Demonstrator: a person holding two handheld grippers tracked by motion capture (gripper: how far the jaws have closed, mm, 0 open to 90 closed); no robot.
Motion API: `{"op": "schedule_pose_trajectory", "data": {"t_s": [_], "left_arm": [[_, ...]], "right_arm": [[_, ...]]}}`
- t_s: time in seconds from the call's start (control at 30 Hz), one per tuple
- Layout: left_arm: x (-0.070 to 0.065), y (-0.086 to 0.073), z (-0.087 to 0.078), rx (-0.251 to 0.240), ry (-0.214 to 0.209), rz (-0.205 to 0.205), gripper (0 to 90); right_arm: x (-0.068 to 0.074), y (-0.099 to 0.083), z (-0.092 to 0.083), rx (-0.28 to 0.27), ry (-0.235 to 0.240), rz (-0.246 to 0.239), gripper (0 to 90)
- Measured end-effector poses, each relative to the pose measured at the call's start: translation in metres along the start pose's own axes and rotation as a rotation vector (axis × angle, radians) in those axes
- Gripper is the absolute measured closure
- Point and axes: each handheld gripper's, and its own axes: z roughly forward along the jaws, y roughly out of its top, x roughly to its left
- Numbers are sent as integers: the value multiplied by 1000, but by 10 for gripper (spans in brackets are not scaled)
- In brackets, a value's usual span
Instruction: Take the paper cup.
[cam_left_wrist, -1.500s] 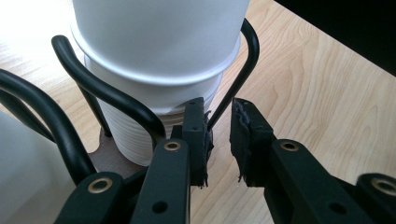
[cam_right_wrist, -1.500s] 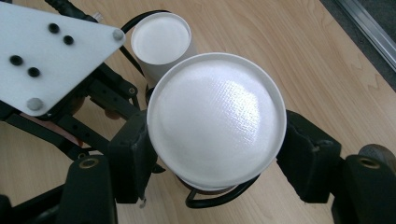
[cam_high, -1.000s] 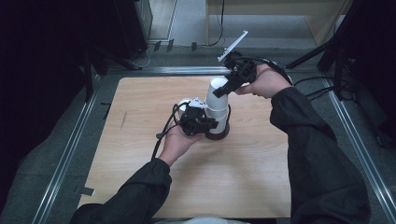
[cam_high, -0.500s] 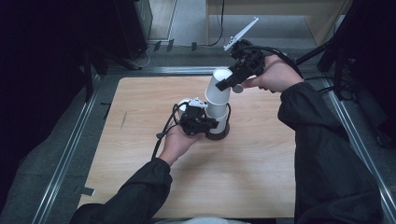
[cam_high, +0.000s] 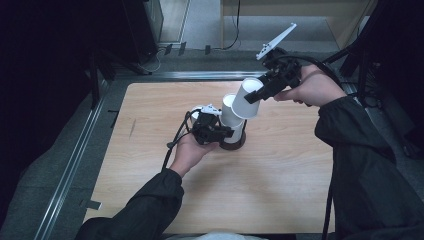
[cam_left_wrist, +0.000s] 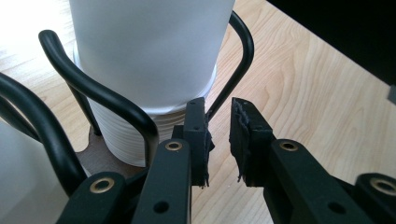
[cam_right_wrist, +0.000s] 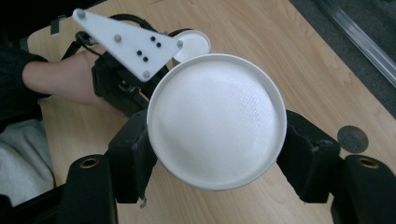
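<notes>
My right gripper is raised above the far side of the wooden table, its jaws closed on a white paper cup that is clear of everything else and tilted; in the right gripper view the cup's round base sits between the two pads. My left gripper rests low at the black wire cup holder near the table's centre, where a stack of white cups stands upright. In the left gripper view its jaws stand slightly apart, one pad against a wire loop, gripping nothing I can confirm.
</notes>
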Motion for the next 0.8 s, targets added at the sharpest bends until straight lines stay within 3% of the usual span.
{"op": "schedule_pose_trajectory", "data": {"t_s": [0.17,0.33,0.6,0.8], "left_arm": [[-3,0,-3,4,-17,24,758],[-5,0,-7,10,-57,23,727],[-6,-2,-19,24,-111,48,526],[-4,-9,-29,30,-142,86,439]], "right_arm": [[0,-15,-3,-6,4,6,332],[4,-29,-3,0,9,4,332],[12,-55,6,-8,28,1,332],[23,-69,17,-12,36,-7,332]]}}
